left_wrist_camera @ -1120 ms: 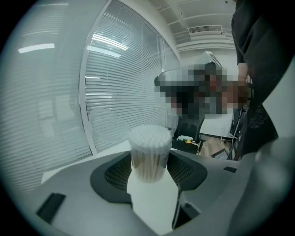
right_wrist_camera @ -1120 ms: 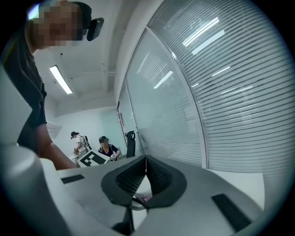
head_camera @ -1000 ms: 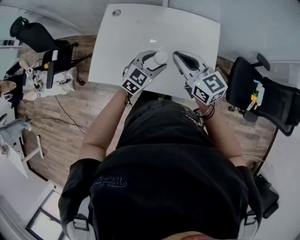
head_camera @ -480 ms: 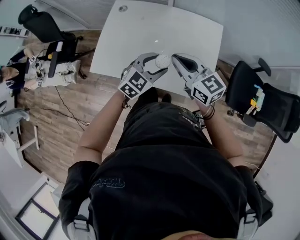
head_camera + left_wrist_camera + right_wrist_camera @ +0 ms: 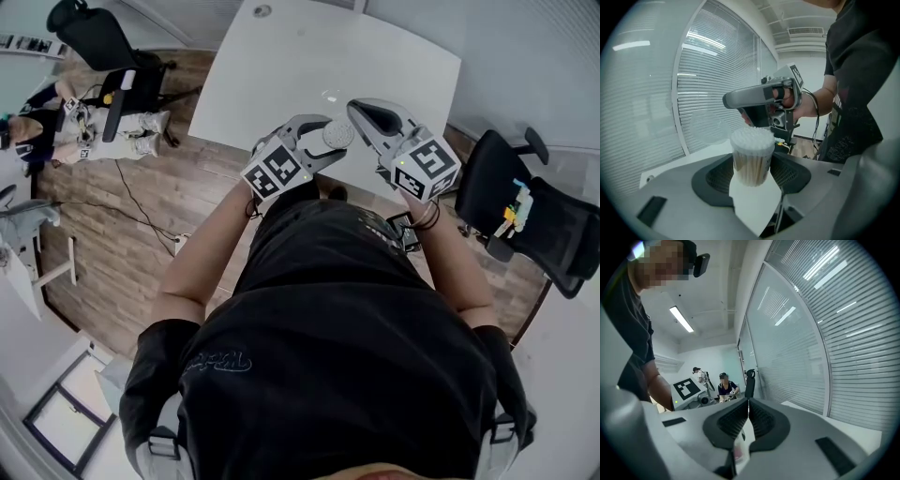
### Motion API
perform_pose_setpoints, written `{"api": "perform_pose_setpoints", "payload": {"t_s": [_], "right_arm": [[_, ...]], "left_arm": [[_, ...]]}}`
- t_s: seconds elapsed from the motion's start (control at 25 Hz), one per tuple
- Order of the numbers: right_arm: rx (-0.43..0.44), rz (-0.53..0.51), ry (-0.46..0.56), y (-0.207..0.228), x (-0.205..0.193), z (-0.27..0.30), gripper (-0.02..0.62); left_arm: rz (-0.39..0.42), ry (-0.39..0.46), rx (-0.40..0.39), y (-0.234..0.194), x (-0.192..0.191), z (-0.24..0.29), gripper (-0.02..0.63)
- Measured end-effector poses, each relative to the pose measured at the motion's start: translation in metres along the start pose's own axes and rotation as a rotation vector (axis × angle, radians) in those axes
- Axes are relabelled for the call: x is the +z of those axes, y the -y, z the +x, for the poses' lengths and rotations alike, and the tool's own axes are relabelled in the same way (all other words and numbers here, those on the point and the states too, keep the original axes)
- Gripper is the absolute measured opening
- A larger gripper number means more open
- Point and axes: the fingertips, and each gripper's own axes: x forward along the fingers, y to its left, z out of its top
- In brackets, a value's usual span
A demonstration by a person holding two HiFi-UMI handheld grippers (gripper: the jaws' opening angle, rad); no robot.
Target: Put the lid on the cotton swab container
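The cotton swab container [image 5: 751, 157] is standing upright between the left tongs [image 5: 325, 138], which are pinching it on its two sides. Its top is open and the white heads of the swabs are showing. It is being held in the air over the near edge of the bench [image 5: 281, 66]. The lid [image 5: 707, 125], a clear round cap, is hanging on edge just beside the container, at the tips of the right tongs [image 5: 748, 412]. These tongs are pressed together and seem to be pinching the rim of the lid, though the clear plastic is making the contact hard to see. The lid is not yet sitting on the container.

Compared with one second ago, the container is lying a little closer to the near edge of the bench and to the person's body. It is now sitting slightly behind the tip of the right tongs instead of side by side with it. Both grips are looking the same as before.

The left forearm [image 5: 202, 248] is reaching forward from the body, and the left tongs are pointing forward, to the right and somewhat downward. The right tongs are pointing forward and to the left, so the two tips are coming near each other. The right hand [image 5: 785, 96] is closing around its handle.
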Motion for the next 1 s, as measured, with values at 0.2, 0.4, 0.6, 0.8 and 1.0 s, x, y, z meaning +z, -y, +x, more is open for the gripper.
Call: {"api": "perform_pose_setpoints", "payload": {"t_s": [0.2,0.4,0.6,0.8,1.0], "right_arm": [[0.066,-0.025,0.007,0.003,0.012,0.003,0.025],[0.123,-0.062,0.001,0.003,0.019,-0.004,0.026],[0.124,-0.082,0.005,0.007,0.025,-0.009,0.026],[0.131,-0.067,0.008,0.01,0.031,-0.008,0.028],[0.17,-0.05,0.003,0.002,0.034,-0.008,0.117]], "left_arm": [[0.007,-0.001,-0.043,0.004,0.004,-0.002,0.255],[0.008,0.011,-0.064,0.004,0.009,-0.003,0.255],[0.031,-0.003,-0.068,0.009,0.013,-0.006,0.255],[0.043,0.008,-0.078,0.019,0.018,-0.012,0.255],[0.074,0.011,-0.083,0.027,0.023,-0.014,0.255]]}}
